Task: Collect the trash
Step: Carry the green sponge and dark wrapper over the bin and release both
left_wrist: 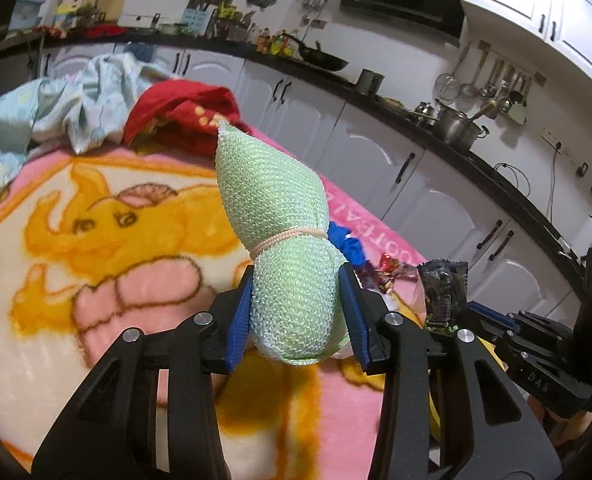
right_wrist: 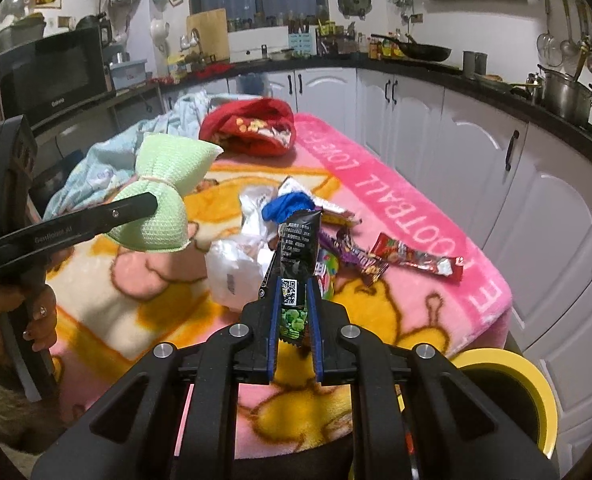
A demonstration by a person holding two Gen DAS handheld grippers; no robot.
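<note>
Green mesh is filling your left hand-held gripper (left_wrist: 296, 312): its blue pads are pressing on both sides of the green sponge (left_wrist: 273, 236), which is tied in the middle with a thin pink band and is being held up above the pink blanket (right_wrist: 408, 208) that is covering the worktop. Your right hand-held gripper (right_wrist: 293, 300) is clenching a black snack wrapper (right_wrist: 298, 256), and the wrapper is standing upright between the narrow jaws. On the blanket beyond it, other trash is lying: a red wrapper (right_wrist: 416, 258), a purple wrapper (right_wrist: 360, 258), a blue scrap (right_wrist: 287, 206) and a crumpled white plastic bag (right_wrist: 239, 264). Near your right side a yellow bin (right_wrist: 532, 380) is standing just beside the worktop's edge.
</note>
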